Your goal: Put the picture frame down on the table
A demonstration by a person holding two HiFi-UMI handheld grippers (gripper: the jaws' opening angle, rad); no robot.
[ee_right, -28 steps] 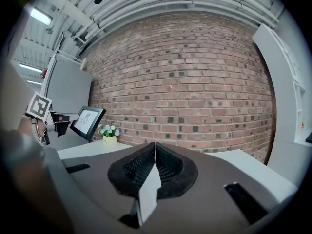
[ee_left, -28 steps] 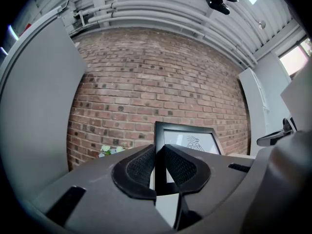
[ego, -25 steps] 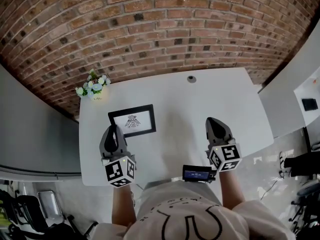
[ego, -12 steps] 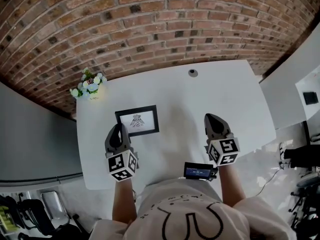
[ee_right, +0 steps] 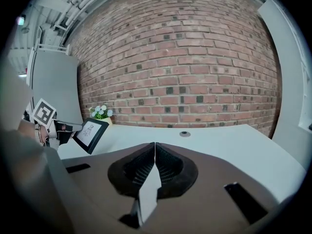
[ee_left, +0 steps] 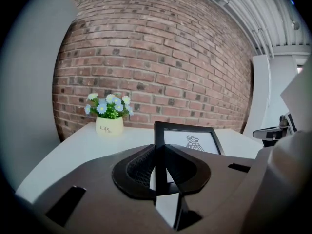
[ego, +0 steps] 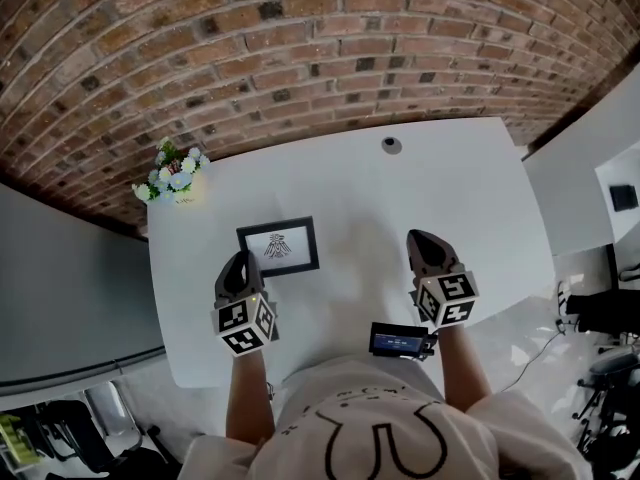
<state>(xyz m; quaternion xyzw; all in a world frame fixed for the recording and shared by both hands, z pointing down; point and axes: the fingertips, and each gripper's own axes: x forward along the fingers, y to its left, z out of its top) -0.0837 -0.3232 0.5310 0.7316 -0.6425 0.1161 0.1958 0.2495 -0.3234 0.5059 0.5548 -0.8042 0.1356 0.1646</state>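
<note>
A black picture frame point(ego: 279, 247) with a small drawing on white paper hangs over the left part of the white table point(ego: 450, 198). My left gripper point(ego: 238, 266) is shut on the frame's left edge, and the black rim point(ee_left: 158, 145) stands between the jaws in the left gripper view. From the right gripper view the frame point(ee_right: 90, 133) is tilted, its face turned up and to the right. My right gripper point(ego: 422, 243) hovers over the table's near right part, jaws shut together point(ee_right: 155, 147) with nothing between them.
A cream pot of blue and white flowers point(ego: 170, 178) stands at the table's far left corner, beyond the frame. A small round grey fitting point(ego: 391, 145) sits at the table's far edge by the brick wall. A dark device point(ego: 398, 341) hangs at the person's waist.
Both grippers have sunk toward the table, and the frame has come down with the left one. The grip on the frame has not changed.
</note>
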